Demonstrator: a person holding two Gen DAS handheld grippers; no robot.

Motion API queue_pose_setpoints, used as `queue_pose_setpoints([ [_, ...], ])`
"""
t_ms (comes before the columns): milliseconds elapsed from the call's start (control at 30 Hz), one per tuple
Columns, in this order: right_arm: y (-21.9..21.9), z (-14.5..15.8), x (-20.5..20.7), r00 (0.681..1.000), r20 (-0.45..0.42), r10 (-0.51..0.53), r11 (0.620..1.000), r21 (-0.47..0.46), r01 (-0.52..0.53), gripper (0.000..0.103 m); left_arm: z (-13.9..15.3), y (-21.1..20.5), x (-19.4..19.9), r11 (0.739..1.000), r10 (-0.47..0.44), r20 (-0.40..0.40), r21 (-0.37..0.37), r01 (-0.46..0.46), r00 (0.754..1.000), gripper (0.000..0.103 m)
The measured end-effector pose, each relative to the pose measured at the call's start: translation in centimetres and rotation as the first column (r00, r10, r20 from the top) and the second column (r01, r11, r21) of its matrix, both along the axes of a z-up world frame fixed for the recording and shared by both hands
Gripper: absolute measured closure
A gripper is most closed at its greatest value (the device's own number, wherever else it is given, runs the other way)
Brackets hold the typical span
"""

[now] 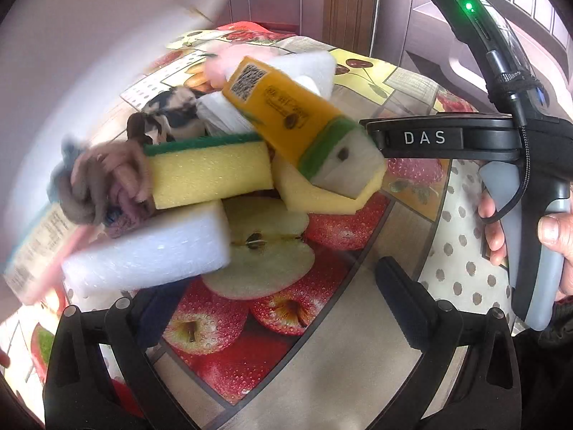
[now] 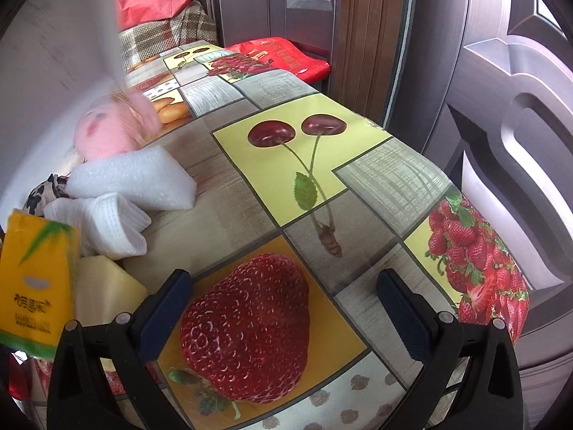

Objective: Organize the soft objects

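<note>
Left wrist view: your right gripper, at 3 o'clock, reads "DAS"; its jaw state cannot be told. Orange tissue pack carries a QR label; its other lettering is illegible. Two white foam blocks and one yellow sponge sit piled at 10 o'clock, edges blurred. Left gripper gapes wide, as does the right in its own view.

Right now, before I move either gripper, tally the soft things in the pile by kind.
Yellow sponges: 2, a green-topped sponge and a plain yellow sponge
White foam blocks: 2, the near foam block and the far foam block
Orange tissue packs: 1
White socks: 1
Pink plush toys: 1
Total: 7, blurred cloth bundles left out.
</note>
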State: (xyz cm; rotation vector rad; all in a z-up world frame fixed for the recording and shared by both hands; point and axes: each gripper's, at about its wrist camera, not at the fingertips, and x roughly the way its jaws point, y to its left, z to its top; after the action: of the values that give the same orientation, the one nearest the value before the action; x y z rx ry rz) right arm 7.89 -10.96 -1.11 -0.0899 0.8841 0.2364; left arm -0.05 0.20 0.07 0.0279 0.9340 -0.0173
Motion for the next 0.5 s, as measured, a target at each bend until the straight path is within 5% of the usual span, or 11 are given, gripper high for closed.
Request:
queue_pose_setpoints([
  [500,0.16,-0.02,-0.01,1.0,0.002,0.0,1.0,0.001,0.0,0.0,0.07,0.09,-0.05,1.0,0.0,0.0,0.0,0.0,1.0,0.001],
])
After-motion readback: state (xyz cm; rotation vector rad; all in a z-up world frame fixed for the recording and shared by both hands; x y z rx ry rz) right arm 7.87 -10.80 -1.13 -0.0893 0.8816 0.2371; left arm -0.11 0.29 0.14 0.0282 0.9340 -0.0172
